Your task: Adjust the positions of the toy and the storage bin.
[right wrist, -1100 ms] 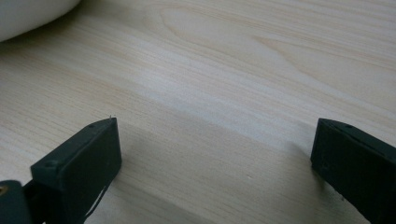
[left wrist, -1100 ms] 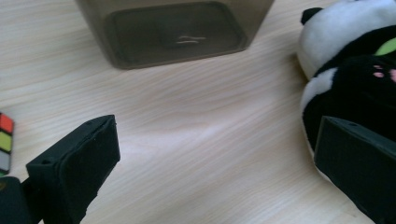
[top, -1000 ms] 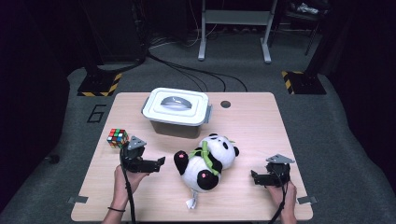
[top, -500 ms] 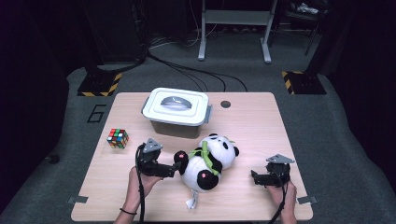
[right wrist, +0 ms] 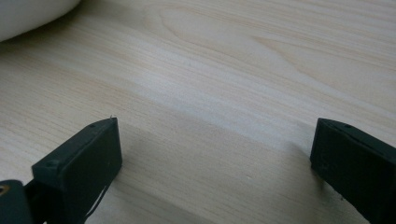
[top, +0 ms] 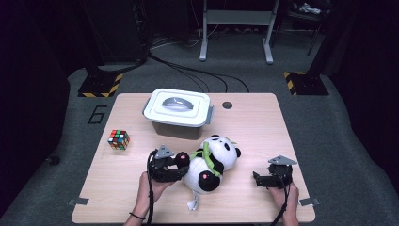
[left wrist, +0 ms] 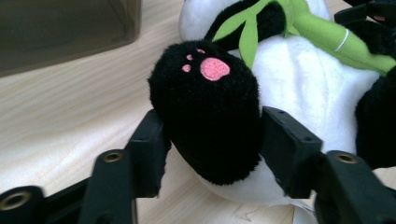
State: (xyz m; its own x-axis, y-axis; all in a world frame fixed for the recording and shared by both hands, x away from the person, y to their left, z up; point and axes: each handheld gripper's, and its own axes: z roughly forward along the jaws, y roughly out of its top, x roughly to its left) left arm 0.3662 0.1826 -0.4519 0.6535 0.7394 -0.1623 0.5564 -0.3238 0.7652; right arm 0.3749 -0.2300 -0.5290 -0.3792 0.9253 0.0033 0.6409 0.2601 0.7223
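Overhead first. Black-and-white plush panda (top: pixel 211 165) with a green felt bamboo sprig, lying on its back near the front middle of the pale wooden table (top: pixel 254 127), long axis slanting from head at far right to feet at near left. Left gripper (top: pixel 178 165) pressed in from the left, level with the tabletop, jaws just drawn in around the panda's near black foot (top: pixel 182 159). Right gripper (top: pixel 258 179) resting well apart at the right, jaws spread, nothing between them. Clearly nearer to the toy: the left hand. Behind the panda, just beyond its head, a white-lidded grey plastic storage box (top: pixel 178 113), lid on, contents hidden. Multicoloured puzzle cube (top: pixel 118 139) alone at the left edge.

Next, left gripper view. Round black plush foot (left wrist: pixel 210 112) with a pink paw print, set squarely between the two black pads (left wrist: pixel 148 154), both pressing into the fur; clamped on the foot, by the look of it. White belly and green sprig (left wrist: pixel 322 35) beyond, dark box wall (left wrist: pixel 60 32) at upper left.

Last, right gripper view. Jaws wide apart over bare wood (right wrist: pixel 224 84); a sliver of white plush (right wrist: pixel 32 14) at the upper left corner.

Likely next: a lift or drag by the foot, body trailing away to the right.
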